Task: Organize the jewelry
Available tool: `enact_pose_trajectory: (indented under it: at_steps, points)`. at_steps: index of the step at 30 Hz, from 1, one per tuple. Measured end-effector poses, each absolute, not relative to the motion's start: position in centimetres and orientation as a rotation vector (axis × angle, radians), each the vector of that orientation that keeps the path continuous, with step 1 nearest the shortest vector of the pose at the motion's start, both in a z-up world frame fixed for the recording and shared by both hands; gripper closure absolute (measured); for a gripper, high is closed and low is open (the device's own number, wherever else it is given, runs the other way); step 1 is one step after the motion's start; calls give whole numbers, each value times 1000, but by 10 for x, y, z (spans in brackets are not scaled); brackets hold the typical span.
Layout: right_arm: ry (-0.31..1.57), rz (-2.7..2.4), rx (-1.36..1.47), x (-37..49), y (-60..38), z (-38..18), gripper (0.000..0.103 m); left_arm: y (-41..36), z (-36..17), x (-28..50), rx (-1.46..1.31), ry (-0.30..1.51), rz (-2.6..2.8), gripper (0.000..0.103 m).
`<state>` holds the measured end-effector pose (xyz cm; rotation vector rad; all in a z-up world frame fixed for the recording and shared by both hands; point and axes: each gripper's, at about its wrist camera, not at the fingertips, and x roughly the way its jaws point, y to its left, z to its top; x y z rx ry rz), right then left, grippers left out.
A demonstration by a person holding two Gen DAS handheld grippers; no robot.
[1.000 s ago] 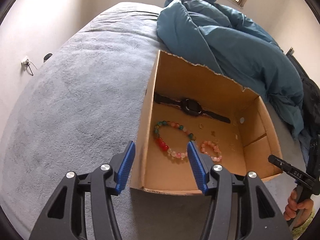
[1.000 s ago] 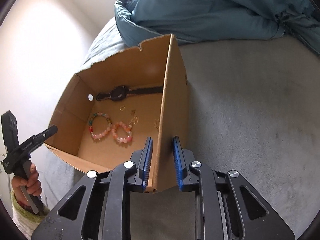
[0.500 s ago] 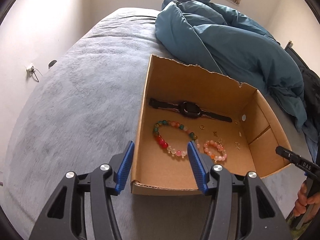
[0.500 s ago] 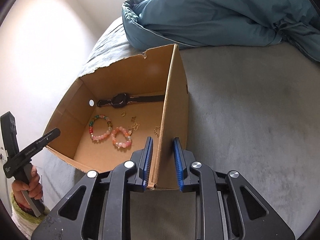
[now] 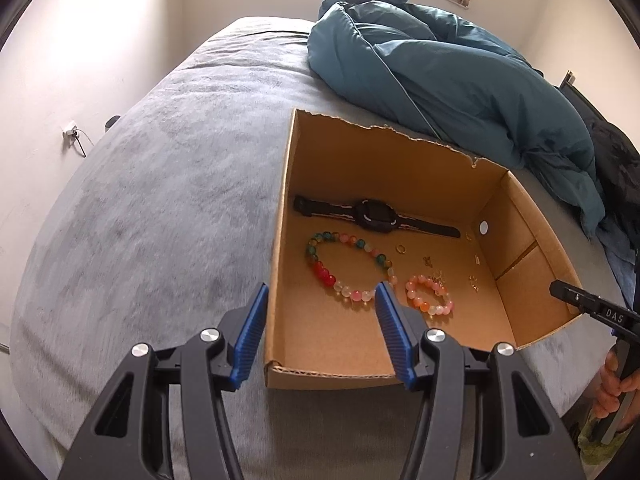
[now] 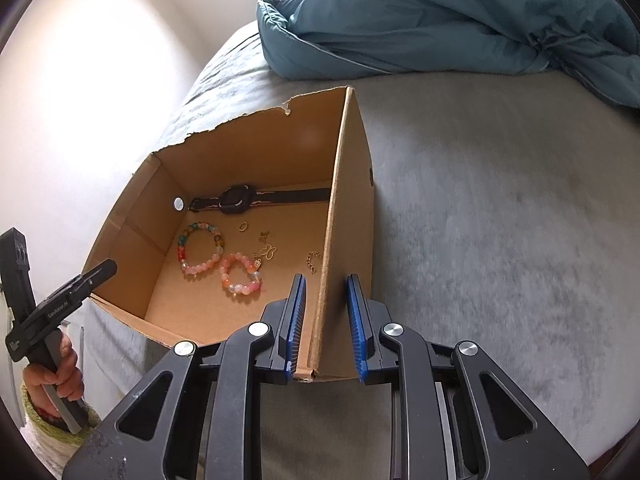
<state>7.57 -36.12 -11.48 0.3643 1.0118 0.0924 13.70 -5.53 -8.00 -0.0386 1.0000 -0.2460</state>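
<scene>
While both claws sit astride the rims of the cardboard box [image 5: 392, 160], I judge the step in hand to be steadying the box so that the jewelry inside can be sorted. My left claw [image 5: 320, 286] stands about half open, one pad outside the box's left wall and the other over its floor, pressing on nothing. My right claw [image 6: 325, 277] is narrow and has the right wall between its pads, but I see a sliver of gap on each side, so it is not clamped.

To do this well, I should close the right claw squarely on that wall, low near the corner where the cardboard is stiffest, and keep the box flat on the grey bedcover [image 5: 160, 200]. It is soft, so a tilt would send the small pieces sliding. The left claw should then drop straight down inside the rim rather than drag across the beads.

Just ahead of my left claw's inner pad lies the multicolour bead bracelet [image 5: 326, 276], a loose ring of green, red, pink and clear beads. To that pad's right is the smaller pink bracelet [image 5: 416, 303], with a gold charm beside it. Farther ahead, along the back wall, the black watch [image 5: 374, 216] lies flat with its strap stretched out. Between them are tiny gold pieces [image 5: 401, 248], too small to identify fully. All lie apart, none tangled.
</scene>
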Motion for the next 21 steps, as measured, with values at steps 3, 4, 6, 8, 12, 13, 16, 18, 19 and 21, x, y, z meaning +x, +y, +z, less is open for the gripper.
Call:
enact_pose_trajectory:
  at_steps: [3, 4, 6, 8, 12, 13, 16, 18, 19, 21]
  points:
    - [1015, 91, 370, 65, -361, -118, 81, -54, -81, 123, -34, 1003, -255, 51]
    - [1016, 89, 376, 62, -361, -120, 81, -54, -82, 120, -28, 1003, -258, 51]
    - [1015, 86, 394, 56, -362, -124, 81, -54, -85, 115, -19, 1003, -259, 51]
    - [1005, 82, 404, 53, -363, -127, 81, -54, -87, 110, -10, 996, -261, 51]
    - [918, 50, 364, 35, -357, -111, 80, -49, -74, 98, 13, 915, -253, 49]
    - [895, 38, 344, 31, -356, -106, 75, -47, -68, 95, 30, 886, -240, 49]
    - [803, -17, 279, 10, -348, -83, 61, -42, -48, 78, 57, 813, -216, 49]
    - [759, -35, 256, -3, -343, -69, 59, -40, -35, 66, 59, 772, -220, 46]
    - [741, -43, 244, -9, -340, -61, 55, -40, -29, 60, 63, 757, -223, 44]
    - [711, -60, 225, -20, -335, -47, 48, -42, -16, 51, 67, 735, -228, 42]
